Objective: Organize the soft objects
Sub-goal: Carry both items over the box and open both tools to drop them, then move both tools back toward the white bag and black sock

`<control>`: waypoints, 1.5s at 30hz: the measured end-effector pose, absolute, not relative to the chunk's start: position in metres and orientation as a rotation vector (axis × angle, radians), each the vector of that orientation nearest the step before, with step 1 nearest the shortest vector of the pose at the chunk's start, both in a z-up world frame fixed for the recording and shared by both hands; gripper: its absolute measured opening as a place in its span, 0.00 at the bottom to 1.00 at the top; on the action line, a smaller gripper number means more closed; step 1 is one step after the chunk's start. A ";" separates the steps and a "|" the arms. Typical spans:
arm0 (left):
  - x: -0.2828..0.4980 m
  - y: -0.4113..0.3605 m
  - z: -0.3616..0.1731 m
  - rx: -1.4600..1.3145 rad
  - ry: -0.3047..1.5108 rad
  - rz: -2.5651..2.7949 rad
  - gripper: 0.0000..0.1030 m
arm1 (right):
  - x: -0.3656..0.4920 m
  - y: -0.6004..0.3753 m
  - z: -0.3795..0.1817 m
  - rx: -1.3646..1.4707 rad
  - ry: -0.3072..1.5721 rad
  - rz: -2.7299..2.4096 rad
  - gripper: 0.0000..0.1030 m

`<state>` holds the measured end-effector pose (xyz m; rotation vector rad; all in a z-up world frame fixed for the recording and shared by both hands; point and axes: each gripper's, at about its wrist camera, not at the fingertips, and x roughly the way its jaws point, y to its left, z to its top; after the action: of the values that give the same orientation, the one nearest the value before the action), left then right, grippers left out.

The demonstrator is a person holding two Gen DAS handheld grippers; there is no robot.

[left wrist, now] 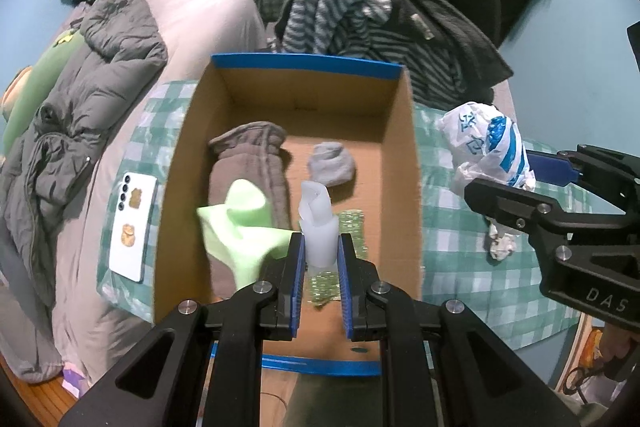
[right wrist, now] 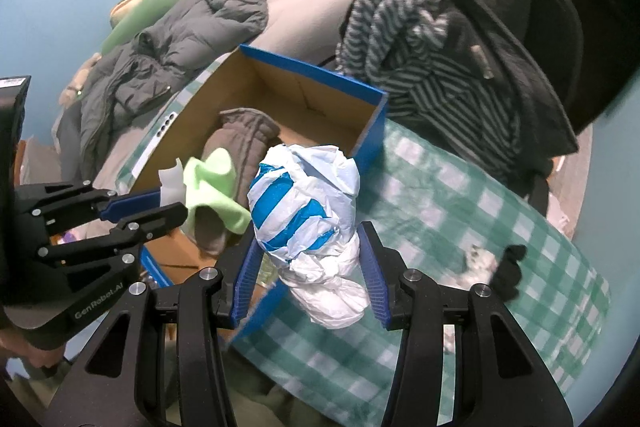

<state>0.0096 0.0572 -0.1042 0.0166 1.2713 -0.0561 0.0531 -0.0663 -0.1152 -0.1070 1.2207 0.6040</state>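
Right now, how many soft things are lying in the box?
3 on its floor: brown garment left, green cloth over it, grey bundle centre. More may be hidden.

Crumpled plastic bag (right wrist: 316, 223) (blue-striped) between right gripper (right wrist: 310, 269) fingers, beside cardboard box (right wrist: 372, 131)

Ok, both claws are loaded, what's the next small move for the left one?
Probably lower the left claw a little and open it. It is shut on the white roll, with the green cloth beside it, already above the box floor between the brown garment and the grey sock. The right claw, holding the bag, can follow.
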 end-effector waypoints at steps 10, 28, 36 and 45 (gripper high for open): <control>0.021 0.099 -0.114 0.012 1.291 -0.022 0.15 | 0.064 -0.018 -0.130 -0.132 1.259 0.639 0.46; 0.042 0.129 -0.135 0.053 1.344 -0.011 0.40 | 0.077 0.023 -0.149 -0.147 1.311 0.618 0.50; 0.045 0.130 -0.133 0.054 1.346 0.005 0.47 | 0.081 0.013 -0.145 -0.138 1.301 0.561 0.68; 0.042 0.116 -0.126 0.076 1.328 -0.003 0.51 | 0.079 -0.008 -0.146 -0.115 1.313 0.521 0.68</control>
<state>0.0417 0.1156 -0.1260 0.0760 1.3281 -0.0031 0.0793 -0.0081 -0.1462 -0.1150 1.3131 0.5212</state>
